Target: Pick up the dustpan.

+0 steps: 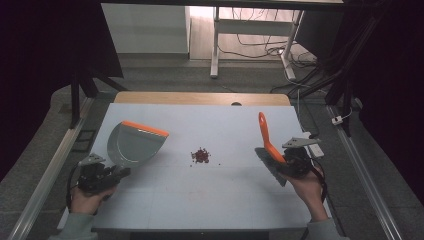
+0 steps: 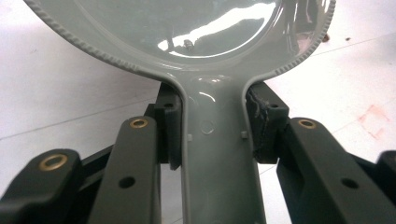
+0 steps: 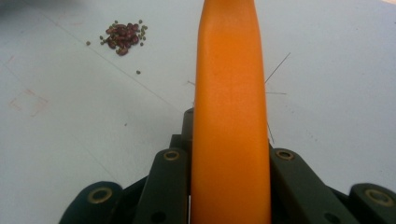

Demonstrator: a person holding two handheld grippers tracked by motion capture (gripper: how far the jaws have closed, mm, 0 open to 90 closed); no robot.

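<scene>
A grey dustpan point(image 1: 135, 142) with an orange front lip lies at the left of the white table point(image 1: 210, 200). My left gripper point(image 1: 119, 173) is shut on its handle point(image 2: 215, 154), which sits squeezed between both pads, with the pan's bowl point(image 2: 187, 28) just ahead. At the right, my right gripper point(image 1: 286, 162) is shut on a brush with an orange handle point(image 1: 264, 131); the handle points away from me and the grey bristles point(image 1: 272, 170) hang toward the table. In the right gripper view the orange handle point(image 3: 231, 116) runs up between the jaws. A small pile of dark red beans point(image 1: 200, 155) point(image 3: 122, 36) lies mid-table between the two tools.
A wooden table edge point(image 1: 200, 98) shows behind the white surface. Metal rails point(image 1: 367, 175) run along both sides of the table. A white desk frame point(image 1: 215, 45) and loose cables stand on the floor beyond. Faint reddish marks point(image 2: 373, 116) stain the surface.
</scene>
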